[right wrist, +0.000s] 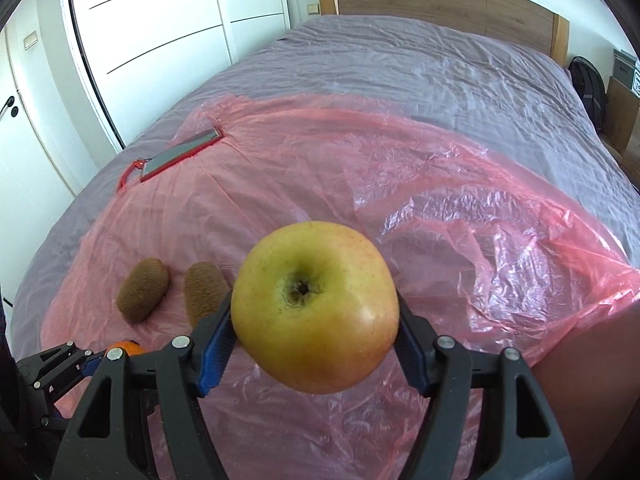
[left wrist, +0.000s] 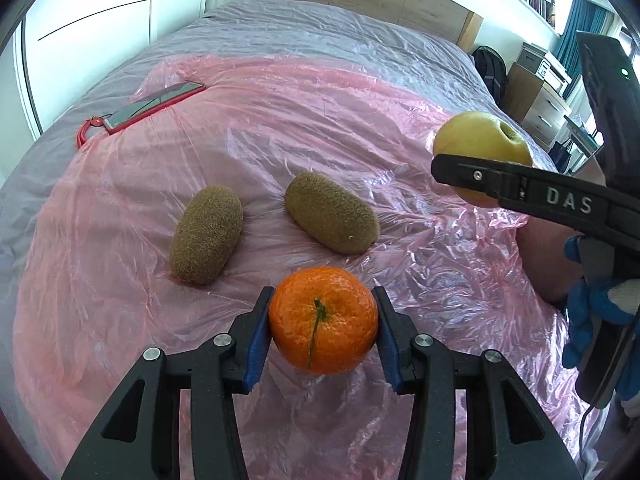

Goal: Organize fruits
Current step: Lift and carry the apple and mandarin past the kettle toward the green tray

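Note:
My left gripper [left wrist: 323, 330] is shut on an orange mandarin [left wrist: 323, 326], held just above the pink plastic sheet [left wrist: 280, 128]. Two brown kiwis lie on the sheet beyond it, one to the left [left wrist: 206, 235] and one to the right [left wrist: 332, 212]. My right gripper [right wrist: 316, 316] is shut on a yellow-green apple [right wrist: 316, 304], lifted off the sheet. In the left wrist view the apple [left wrist: 482, 142] shows at the right behind a black finger [left wrist: 492, 182]. In the right wrist view both kiwis [right wrist: 143, 290] [right wrist: 204, 294] lie at the lower left, with the mandarin [right wrist: 127, 347] mostly hidden.
The sheet covers a bed with a grey cover [right wrist: 420, 68]. A phone in a red case [left wrist: 154, 106] lies at the sheet's far left edge. White wardrobe doors [right wrist: 160, 32] stand left of the bed, a wooden headboard [right wrist: 440, 4] behind it. A gloved hand [left wrist: 600, 312] is at the right.

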Action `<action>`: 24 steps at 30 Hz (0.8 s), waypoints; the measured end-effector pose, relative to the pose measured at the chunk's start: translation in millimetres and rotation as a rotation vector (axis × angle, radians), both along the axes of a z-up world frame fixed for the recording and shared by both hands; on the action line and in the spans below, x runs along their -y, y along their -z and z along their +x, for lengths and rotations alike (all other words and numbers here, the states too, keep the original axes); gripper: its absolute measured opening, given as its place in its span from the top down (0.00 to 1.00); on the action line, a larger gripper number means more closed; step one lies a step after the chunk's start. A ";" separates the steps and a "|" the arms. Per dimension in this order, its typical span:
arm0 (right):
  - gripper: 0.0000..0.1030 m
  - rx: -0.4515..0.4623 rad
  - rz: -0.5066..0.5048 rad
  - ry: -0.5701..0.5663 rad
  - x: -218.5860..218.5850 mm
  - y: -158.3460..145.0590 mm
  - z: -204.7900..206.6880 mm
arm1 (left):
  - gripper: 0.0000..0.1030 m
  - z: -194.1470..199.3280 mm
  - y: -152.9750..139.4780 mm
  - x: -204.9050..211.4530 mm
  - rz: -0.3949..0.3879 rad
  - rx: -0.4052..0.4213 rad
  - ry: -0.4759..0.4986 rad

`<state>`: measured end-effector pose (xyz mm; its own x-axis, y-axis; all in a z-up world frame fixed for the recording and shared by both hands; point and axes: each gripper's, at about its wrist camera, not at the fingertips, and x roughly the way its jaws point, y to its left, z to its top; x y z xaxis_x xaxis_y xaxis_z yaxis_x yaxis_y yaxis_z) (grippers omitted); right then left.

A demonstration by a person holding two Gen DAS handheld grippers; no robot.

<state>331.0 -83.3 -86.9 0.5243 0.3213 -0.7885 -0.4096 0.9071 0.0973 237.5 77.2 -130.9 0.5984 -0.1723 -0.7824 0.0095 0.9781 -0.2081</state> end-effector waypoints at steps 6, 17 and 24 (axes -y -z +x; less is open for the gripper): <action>0.07 0.010 0.019 -0.033 6.0 -23.1 -30.9 | 0.60 -17.3 -17.0 -0.3 -0.006 0.013 -0.011; 0.07 0.013 0.043 -0.057 20.5 -52.8 -96.2 | 0.60 -53.0 -44.9 -2.9 -0.016 0.045 -0.035; 0.07 -0.001 0.047 -0.063 32.5 -62.5 -141.1 | 0.60 -78.1 -58.6 -0.8 -0.013 0.061 -0.031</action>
